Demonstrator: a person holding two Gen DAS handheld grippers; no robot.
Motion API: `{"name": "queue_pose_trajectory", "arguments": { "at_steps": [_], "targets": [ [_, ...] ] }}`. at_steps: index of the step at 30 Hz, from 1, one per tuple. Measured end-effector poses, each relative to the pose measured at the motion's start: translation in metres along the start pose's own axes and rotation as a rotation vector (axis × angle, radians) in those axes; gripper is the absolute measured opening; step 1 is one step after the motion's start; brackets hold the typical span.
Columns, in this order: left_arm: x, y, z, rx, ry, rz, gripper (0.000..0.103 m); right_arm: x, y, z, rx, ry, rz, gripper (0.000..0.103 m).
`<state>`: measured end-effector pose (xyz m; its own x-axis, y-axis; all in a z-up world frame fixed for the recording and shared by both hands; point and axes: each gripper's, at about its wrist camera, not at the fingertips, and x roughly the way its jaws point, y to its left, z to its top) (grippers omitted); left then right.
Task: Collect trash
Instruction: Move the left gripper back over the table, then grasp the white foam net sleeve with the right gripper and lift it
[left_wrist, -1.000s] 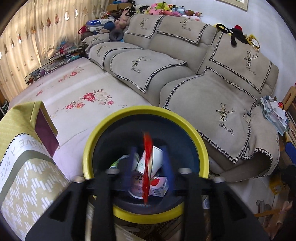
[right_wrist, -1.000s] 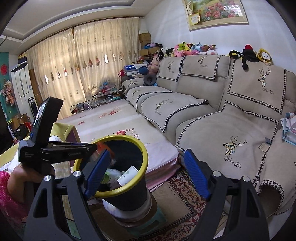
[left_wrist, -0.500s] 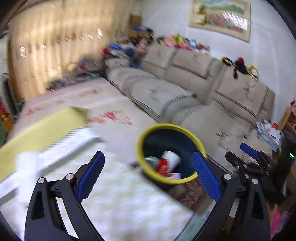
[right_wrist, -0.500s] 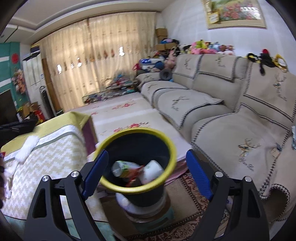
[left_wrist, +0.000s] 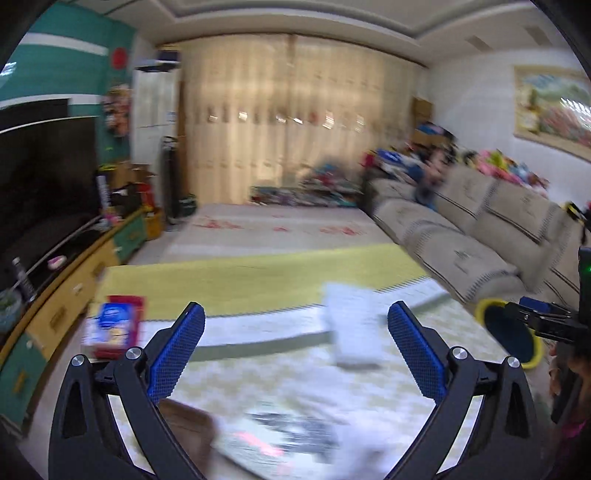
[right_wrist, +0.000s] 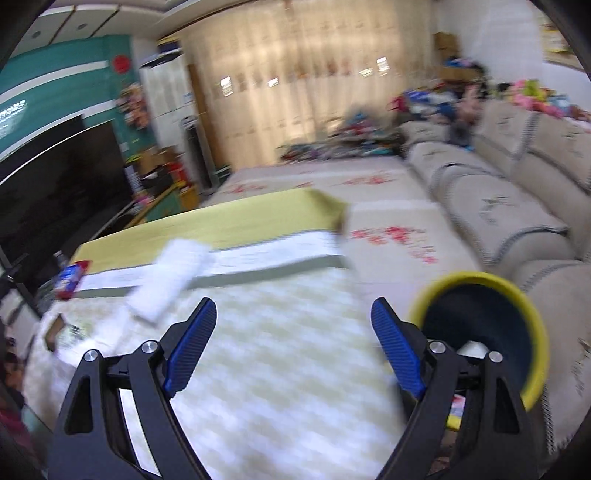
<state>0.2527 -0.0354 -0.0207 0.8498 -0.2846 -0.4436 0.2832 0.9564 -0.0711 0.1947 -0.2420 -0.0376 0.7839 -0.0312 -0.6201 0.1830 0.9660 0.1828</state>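
The yellow-rimmed dark trash bin (right_wrist: 480, 332) stands beside the table at the right, also in the left wrist view (left_wrist: 509, 332). My left gripper (left_wrist: 295, 347) is open and empty above the table. My right gripper (right_wrist: 293, 343) is open and empty, left of the bin. A red and blue packet (left_wrist: 114, 325) lies at the table's left edge, also in the right wrist view (right_wrist: 70, 277). A white folded cloth (left_wrist: 351, 325) lies mid-table, also in the right wrist view (right_wrist: 170, 280). Blurred printed paper (left_wrist: 280, 439) lies under the left gripper.
The table has a yellow and white patterned cover (right_wrist: 277, 369). A beige sofa (right_wrist: 517, 192) runs along the right. A TV (left_wrist: 40, 177) on a low cabinet stands at the left. The right gripper shows at the right edge of the left wrist view (left_wrist: 546, 321).
The left gripper opened over the bin, dropped the red wrapper, then swung left over the table. The right gripper also turned left, so the bin moved to its right.
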Motion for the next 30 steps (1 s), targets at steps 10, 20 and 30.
{"name": "queue_pose_trajectory", "arguments": {
  "at_steps": [10,20,30],
  "targets": [
    [0.011,0.054,-0.017,-0.086,-0.008,0.028,0.098,0.128,0.139,0.042,-0.114,0.238,0.119,0.081],
    [0.012,0.024,-0.025,-0.024,-0.011,0.050,0.098,0.175,0.164,0.021,-0.152,0.308,0.061,0.082],
    [0.011,0.016,-0.031,-0.018,-0.004,0.055,0.098,0.155,0.152,0.030,-0.104,0.226,0.169,0.013]
  ]
}}
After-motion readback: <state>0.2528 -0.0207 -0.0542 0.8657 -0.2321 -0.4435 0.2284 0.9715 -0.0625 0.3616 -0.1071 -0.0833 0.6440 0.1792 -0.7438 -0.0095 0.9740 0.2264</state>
